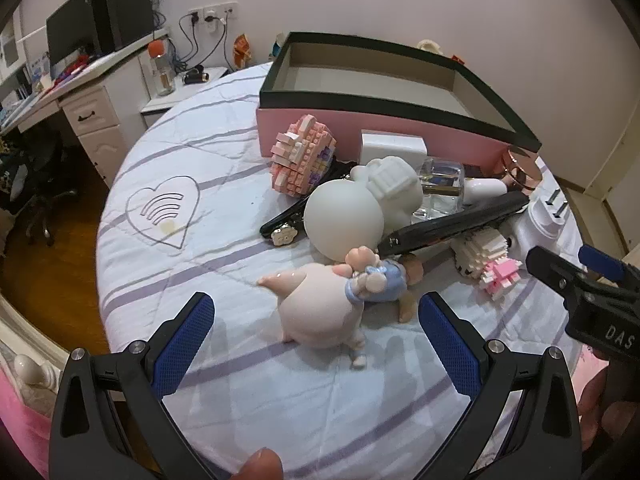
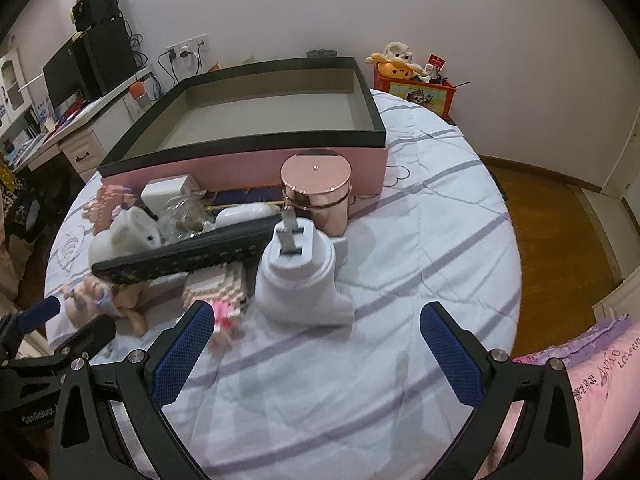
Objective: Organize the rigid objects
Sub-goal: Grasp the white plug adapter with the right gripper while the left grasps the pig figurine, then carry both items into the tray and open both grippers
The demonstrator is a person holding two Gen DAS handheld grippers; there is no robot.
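Note:
A pile of rigid objects lies on the bed in front of an empty pink box with a black rim (image 1: pixel 400 92) (image 2: pixel 240 168). My left gripper (image 1: pixel 316 328) is open, its fingers on either side of a pink pig figurine (image 1: pixel 320 304) lying on the sheet. My right gripper (image 2: pixel 316 340) is open and empty, just short of a white plug adapter (image 2: pixel 300 276) standing prongs up. A white round figurine (image 1: pixel 352 212), a black remote (image 2: pixel 188 256) and a rose-gold tin (image 2: pixel 316 188) lie in the pile.
Pink brick models (image 1: pixel 304 156) (image 2: pixel 220 288), a white charger (image 1: pixel 392 146), a glass bottle (image 1: pixel 444 184) and a white case (image 2: pixel 244 214) crowd the box front. A desk with monitor (image 1: pixel 76 32) stands left. A red toy box (image 2: pixel 420 92) stands behind the bed.

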